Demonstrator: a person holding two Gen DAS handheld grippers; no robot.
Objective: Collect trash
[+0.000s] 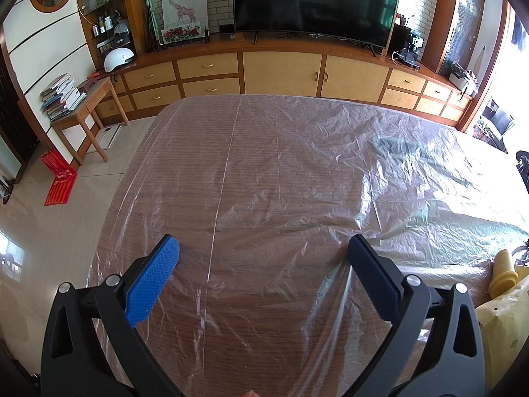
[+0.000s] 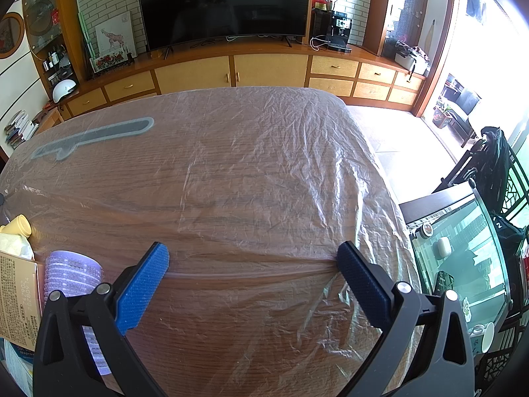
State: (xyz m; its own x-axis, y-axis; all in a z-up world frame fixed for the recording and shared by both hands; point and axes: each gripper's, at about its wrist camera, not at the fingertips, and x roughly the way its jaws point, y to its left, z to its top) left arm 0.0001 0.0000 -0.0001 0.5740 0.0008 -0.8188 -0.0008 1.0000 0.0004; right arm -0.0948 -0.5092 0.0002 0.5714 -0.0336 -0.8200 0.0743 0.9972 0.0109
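Note:
A wooden table (image 1: 251, 172) (image 2: 251, 165) lies under a crinkled clear plastic sheet. My left gripper (image 1: 263, 251) hovers low over its near part, open, nothing between the blue pads. At the right edge of the left wrist view lie a yellow cup (image 1: 502, 273) and a yellowish paper bag (image 1: 502, 324). My right gripper (image 2: 253, 258) is open too, over the sheet. To its left in the right wrist view are a stack of purple plastic cups (image 2: 72, 274), a brown carton (image 2: 18, 297), a yellow cup (image 2: 20, 225) and crumpled pale paper (image 2: 13, 243).
A grey flat shape (image 2: 96, 137) shows under the sheet at the far left. A wooden cabinet with a TV (image 1: 314, 0) lines the far wall. A glass-topped side table (image 2: 459, 248) stands right of the table. A small desk with books (image 1: 82, 106) and a red bag (image 1: 59, 178) are on the left floor.

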